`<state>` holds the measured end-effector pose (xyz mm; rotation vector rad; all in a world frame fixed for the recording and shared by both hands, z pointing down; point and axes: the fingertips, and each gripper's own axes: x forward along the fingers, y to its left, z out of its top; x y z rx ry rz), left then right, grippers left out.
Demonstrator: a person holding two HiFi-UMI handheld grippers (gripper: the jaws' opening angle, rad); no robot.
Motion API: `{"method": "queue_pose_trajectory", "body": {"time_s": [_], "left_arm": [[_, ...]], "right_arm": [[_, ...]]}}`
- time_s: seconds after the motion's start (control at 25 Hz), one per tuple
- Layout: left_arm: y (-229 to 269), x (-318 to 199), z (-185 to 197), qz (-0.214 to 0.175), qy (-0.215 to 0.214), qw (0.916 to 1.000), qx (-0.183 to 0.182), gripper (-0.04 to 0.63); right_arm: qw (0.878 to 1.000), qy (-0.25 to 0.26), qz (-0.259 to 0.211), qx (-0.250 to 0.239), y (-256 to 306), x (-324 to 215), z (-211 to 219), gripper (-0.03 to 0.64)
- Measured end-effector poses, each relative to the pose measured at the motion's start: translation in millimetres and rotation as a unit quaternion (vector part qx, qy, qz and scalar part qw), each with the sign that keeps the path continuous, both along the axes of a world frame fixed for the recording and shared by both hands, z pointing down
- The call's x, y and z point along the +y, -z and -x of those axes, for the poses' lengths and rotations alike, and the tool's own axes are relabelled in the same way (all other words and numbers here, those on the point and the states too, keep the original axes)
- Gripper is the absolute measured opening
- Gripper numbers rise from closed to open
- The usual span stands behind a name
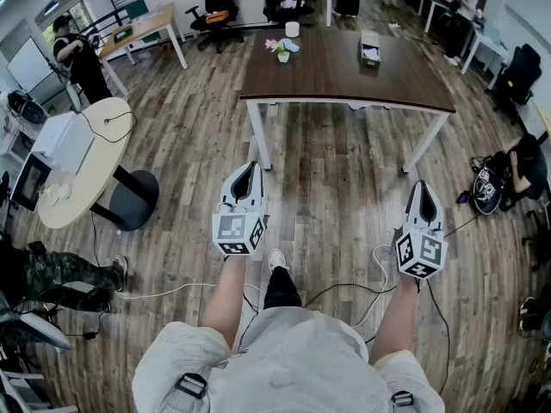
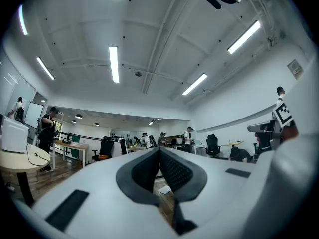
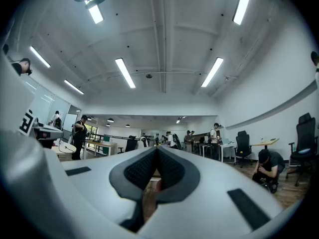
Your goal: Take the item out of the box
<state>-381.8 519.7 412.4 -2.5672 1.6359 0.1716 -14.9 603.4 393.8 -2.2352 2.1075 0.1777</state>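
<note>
Bright, even light from ceiling strip lamps [image 2: 114, 63], soft shadows, strong fisheye bending with dark corners.

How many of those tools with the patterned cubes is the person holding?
2. The left hand-held gripper is held out over the wooden floor, short of the dark table. The right hand-held gripper is beside it, to the right. Both have their jaws together. No others show.

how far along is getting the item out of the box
Nothing looks done: the box sits on the dark table ahead, something pale showing inside. In hand: nothing; left tongs and right tongs are shut and empty, short of the table. Left: walk up, reach in, lift the item out.
</note>
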Motion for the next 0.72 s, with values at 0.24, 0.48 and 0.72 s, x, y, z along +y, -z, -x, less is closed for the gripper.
{"method": "queue_pose_trajectory", "body": {"time_s": [0.24, 0.48, 0.72], "left_arm": [[-1.2, -1.6, -5.0, -0.002, -0.007, 1.0, -0.005, 0.003], [2.0, -2.1, -3.4, -0.002, -0.007, 1.0, 0.001, 0.003], [1.0, -0.7, -9.3, -0.001, -0.013, 0.9999, -0.006, 0.003]], "right_arm": [[1.0, 0.006, 0.002, 0.008, -1.3, -5.6, 4.0, 0.002], [0.998, 0.025, -0.017, -0.048, 7.5, -4.2, 5.9, 0.002], [1.0, 0.002, 0.004, -0.009, 0.2, -4.5, 8.0, 0.002]]}}
